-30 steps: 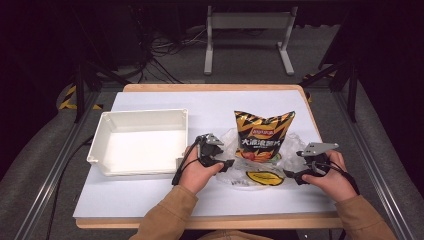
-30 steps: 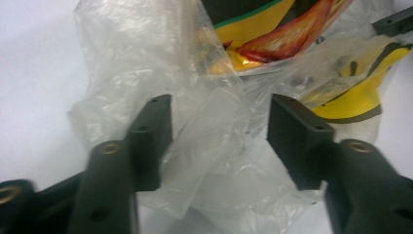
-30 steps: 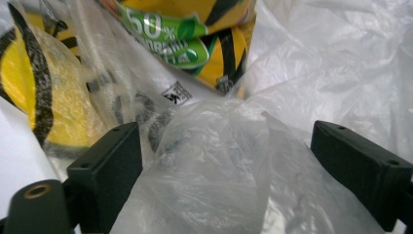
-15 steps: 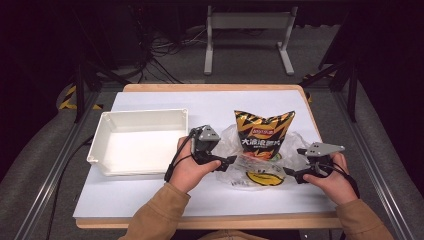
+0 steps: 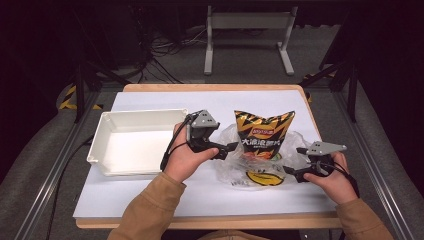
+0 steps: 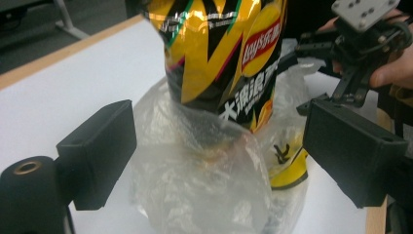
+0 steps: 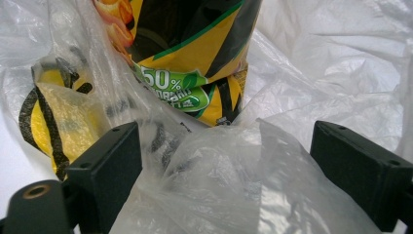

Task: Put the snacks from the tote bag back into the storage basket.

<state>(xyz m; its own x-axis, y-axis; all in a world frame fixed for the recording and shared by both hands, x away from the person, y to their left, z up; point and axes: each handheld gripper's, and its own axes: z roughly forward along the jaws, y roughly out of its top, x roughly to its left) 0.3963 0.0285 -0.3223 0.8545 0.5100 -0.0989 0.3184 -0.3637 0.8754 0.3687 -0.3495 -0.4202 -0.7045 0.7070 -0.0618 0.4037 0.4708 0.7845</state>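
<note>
Chip bag [image 5: 264, 137] stands in clear plastic bag [image 5: 235, 167], its lower part blurred behind the film. Left gripper [image 5: 226, 148]: jaws just been opening, wide, nothing pinched. Right gripper [image 5: 294, 164]: jaws apart w/ film bunched between, contact unclear.

Bright, evenly lit table [image 5: 150, 200] amid dark, slightly soft surroundings.

White-topped table [image 5: 150, 200] — on it a white tray [image 5: 131, 145] and a plastic bag [image 5: 235, 167] holding chips.

A black-and-gold zigzag crisp packet [image 5: 263, 137] in a clear, yellow-printed plastic bag [image 5: 235, 167]; white tray [image 5: 107, 131] at left.
</note>
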